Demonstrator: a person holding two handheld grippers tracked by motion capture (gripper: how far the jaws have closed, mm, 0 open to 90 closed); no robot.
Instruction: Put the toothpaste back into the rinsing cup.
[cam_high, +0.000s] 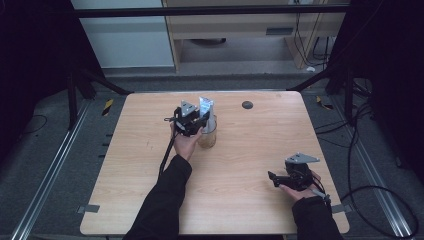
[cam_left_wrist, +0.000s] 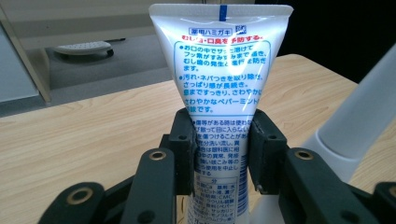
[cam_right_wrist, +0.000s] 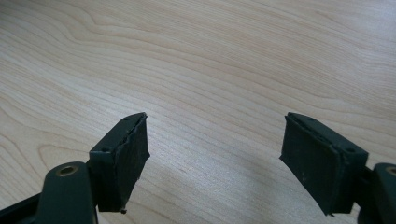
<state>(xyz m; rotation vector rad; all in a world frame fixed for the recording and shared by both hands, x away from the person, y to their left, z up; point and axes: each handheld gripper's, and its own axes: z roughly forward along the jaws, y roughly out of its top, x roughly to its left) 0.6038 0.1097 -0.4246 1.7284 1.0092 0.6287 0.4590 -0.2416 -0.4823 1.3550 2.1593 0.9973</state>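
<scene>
Overhead, the pale wooden table (cam_high: 240, 200) stands on grey floor between dark curtains, with a cabinet beyond. Near the table's middle, a toothpaste tube (cam_left_wrist: 219, 79) stands upright in a cup (cam_high: 209, 137). The left gripper (cam_left_wrist: 219, 154) clamps the tube's lower half. The right gripper (cam_right_wrist: 215, 158) rests near the right edge, jaws wide apart over bare wood.

My left tongs (cam_left_wrist: 220, 151) cover the sides of the toothpaste tube (cam_left_wrist: 219, 70); below them its lower end is cut off, and whether my pads press it I cannot tell.
</scene>
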